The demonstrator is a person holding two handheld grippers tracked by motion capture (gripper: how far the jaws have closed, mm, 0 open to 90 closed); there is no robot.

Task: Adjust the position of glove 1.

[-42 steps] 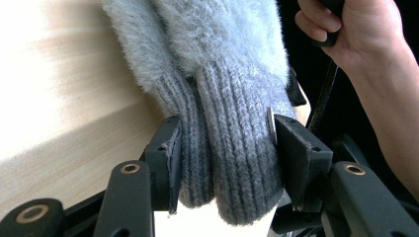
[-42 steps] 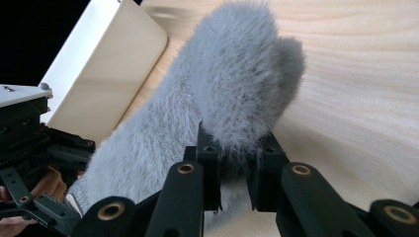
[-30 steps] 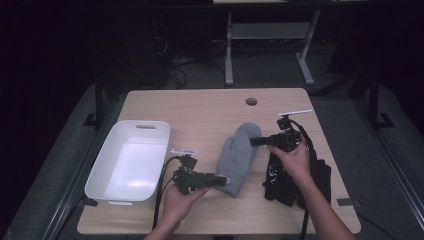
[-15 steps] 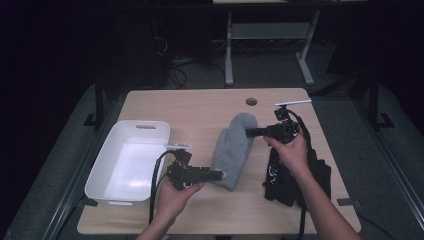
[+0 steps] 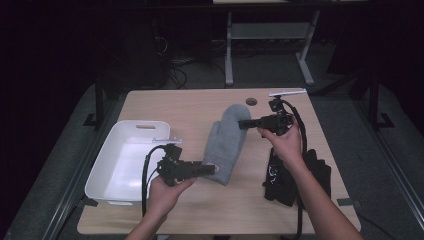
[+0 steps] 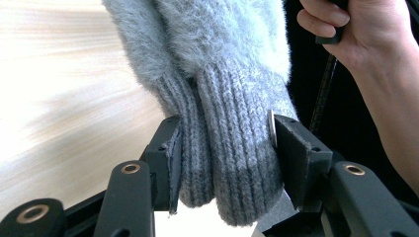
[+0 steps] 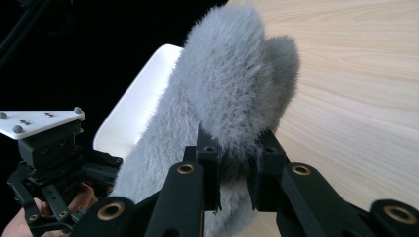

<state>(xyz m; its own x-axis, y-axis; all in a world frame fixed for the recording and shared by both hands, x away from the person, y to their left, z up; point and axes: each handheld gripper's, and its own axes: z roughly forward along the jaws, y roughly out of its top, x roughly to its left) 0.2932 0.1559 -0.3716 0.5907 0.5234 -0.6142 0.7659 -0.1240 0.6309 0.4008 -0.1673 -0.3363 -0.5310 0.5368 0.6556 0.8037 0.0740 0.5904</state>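
A grey fuzzy mitten is stretched out above the middle of the wooden table, held at both ends. Its ribbed cuff is clamped between the jaws of the left gripper, as is seen closely in the left gripper view. Its fluffy side near the rounded tip is pinched by the right gripper, whose jaws are pressed into the fabric in the right gripper view. A white tub is set just left of the mitten, and a black garment is laid on the table beneath the right forearm.
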